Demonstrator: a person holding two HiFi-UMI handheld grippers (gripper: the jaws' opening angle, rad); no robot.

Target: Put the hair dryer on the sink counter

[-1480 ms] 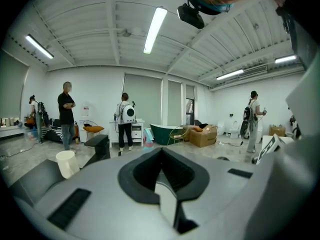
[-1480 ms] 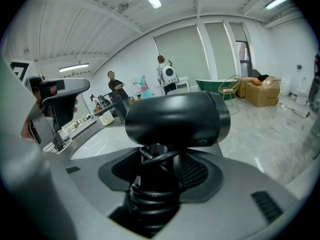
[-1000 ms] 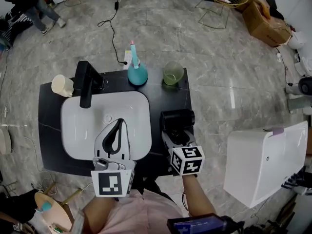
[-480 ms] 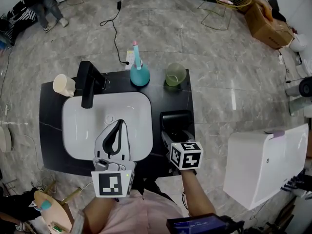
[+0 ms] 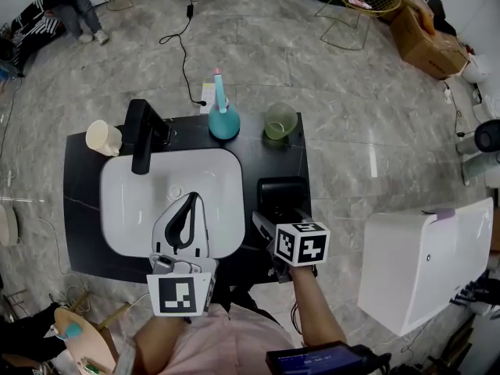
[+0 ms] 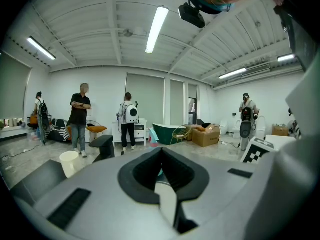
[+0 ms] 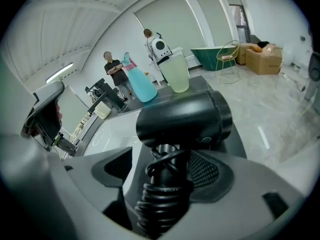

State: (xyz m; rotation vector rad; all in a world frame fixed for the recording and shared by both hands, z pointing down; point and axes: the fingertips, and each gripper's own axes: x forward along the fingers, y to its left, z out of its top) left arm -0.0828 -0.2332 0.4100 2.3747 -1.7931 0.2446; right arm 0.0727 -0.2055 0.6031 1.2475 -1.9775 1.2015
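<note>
The black hair dryer (image 5: 283, 189) lies on the black sink counter (image 5: 84, 209), to the right of the white basin (image 5: 148, 194). Its barrel (image 7: 186, 118) points away, and its cord-wrapped handle runs back between the jaws of my right gripper (image 5: 283, 219). Those jaws are opening, and a gap shows between the left pad and the handle in the right gripper view (image 7: 167, 160). My left gripper (image 5: 190, 199) hovers over the basin's near half with its fingertips together and nothing in it (image 6: 161, 152).
A black faucet (image 5: 141, 135) stands behind the basin with a cream cup (image 5: 101, 137) to its left. A teal bottle (image 5: 223, 120) and a green cup (image 5: 280, 119) stand at the counter's far edge. A white tub (image 5: 426, 260) sits on the floor at the right.
My right gripper's jaws have spread wider around the hair dryer's handle, and its marker cube has drawn back slightly. The left gripper has stayed still.
</note>
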